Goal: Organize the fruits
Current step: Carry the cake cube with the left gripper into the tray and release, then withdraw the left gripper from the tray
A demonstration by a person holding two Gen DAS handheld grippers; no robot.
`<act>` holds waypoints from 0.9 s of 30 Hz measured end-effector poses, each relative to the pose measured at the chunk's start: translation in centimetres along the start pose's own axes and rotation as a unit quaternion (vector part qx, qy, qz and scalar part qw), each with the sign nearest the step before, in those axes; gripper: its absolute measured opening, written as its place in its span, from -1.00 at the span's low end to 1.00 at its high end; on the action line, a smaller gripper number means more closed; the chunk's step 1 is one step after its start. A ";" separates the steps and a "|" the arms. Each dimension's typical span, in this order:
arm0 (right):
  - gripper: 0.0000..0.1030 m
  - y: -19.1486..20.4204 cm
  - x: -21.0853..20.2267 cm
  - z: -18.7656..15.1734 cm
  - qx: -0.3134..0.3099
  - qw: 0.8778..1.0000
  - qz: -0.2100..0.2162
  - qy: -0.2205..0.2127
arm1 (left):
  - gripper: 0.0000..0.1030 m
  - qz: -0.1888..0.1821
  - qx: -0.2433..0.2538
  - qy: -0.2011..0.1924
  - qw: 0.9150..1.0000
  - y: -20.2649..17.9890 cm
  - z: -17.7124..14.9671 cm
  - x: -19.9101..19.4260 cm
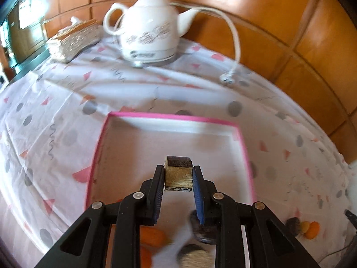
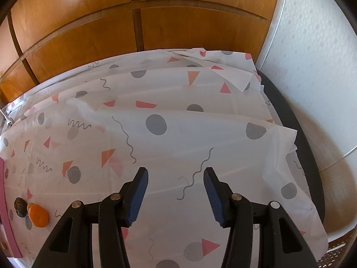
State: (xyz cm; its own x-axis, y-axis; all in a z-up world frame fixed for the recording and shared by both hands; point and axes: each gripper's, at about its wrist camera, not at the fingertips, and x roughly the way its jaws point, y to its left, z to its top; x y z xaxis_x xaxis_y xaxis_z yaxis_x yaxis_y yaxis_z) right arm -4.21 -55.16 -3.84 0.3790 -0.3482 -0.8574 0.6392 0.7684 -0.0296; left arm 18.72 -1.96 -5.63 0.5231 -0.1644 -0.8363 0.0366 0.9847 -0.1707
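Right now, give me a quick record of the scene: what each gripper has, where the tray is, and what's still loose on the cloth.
left gripper: shut on a brown block-shaped piece, over the tray
right gripper: open, holding nothing, over the tablecloth
tray: pink-rimmed, white inside
loose pieces: orange fruit and dark fruit beside the tray
background: white kettle

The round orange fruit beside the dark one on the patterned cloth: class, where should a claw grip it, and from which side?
Grip the round orange fruit across its widest middle, coming from above. It lies low on the patterned cloth, touching the dark fruit on its left, so set the open right claw front to back.
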 end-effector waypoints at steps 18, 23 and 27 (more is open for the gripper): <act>0.02 0.1 0.1 -0.2 -0.009 1.000 -0.018 -0.001 | -0.29 0.017 -0.012 -0.037 0.999 1.1 -2.6 -4.9; 0.02 1.0 -0.2 -0.3 -0.026 1.000 -0.007 -0.009 | 0.03 0.022 -0.003 -0.072 0.997 0.8 -3.9 -7.6; 0.02 1.8 -0.6 -0.4 -0.042 0.999 0.001 -0.020 | 0.43 0.052 0.015 -0.108 0.993 0.3 -5.1 -9.7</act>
State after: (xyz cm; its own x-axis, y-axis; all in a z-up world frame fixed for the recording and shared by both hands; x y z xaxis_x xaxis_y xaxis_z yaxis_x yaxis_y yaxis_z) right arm -3.56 -53.39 -3.60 0.4072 -0.3662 -0.8367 0.5804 0.8111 -0.0726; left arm 9.32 -0.37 -0.23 0.6963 -0.0485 -0.7162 -0.0031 0.9975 -0.0706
